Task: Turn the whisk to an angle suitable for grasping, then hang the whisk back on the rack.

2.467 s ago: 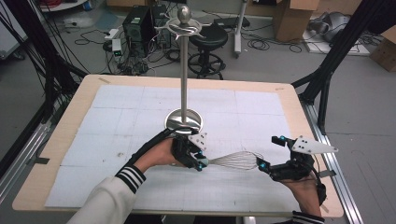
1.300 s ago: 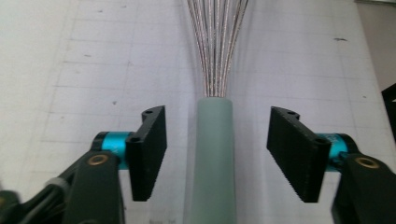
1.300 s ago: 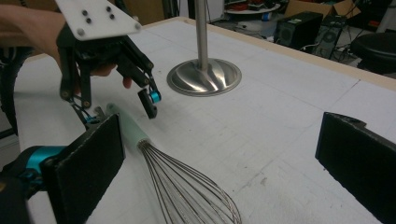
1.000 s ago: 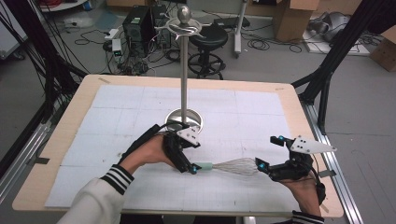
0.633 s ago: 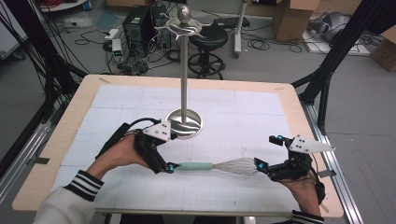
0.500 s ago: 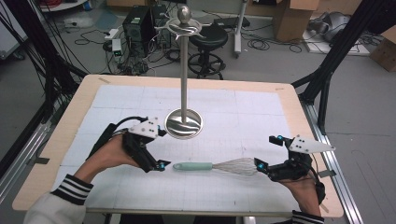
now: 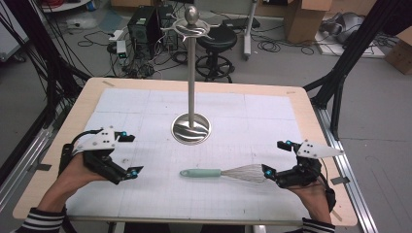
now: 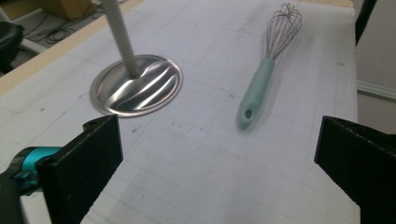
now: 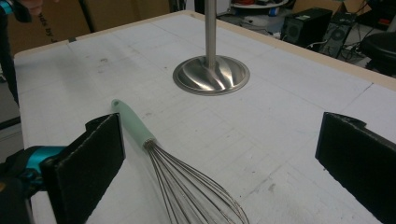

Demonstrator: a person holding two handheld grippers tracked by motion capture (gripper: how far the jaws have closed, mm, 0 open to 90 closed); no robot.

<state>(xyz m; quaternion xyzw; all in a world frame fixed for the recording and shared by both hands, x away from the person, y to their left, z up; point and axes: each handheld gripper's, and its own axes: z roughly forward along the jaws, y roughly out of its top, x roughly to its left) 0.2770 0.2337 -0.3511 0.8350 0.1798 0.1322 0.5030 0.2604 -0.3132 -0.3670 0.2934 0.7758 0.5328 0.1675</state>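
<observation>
- Mint-green-handled whisk point(image 7: 223, 173) lies flat on the worktop point(image 7: 301, 107), near of the steel stand point(image 7: 191, 127), wires pointing right.
- Left claw point(image 7: 130, 154) is released, well left of the handle.
- Right claw point(image 7: 274, 158) is released, jaws spread beside the whisk's wires.

Left gripper lets go of whisk, pulls away left

Left gripper point(image 7: 129, 154) was clamped on the whisk point(image 7: 224, 173) handle mid-frame by the stand base, now at lower left of the high view, jaws wide apart, well clear of it. Whisk slid slightly left, mint handle now lying bare on the mat.
</observation>
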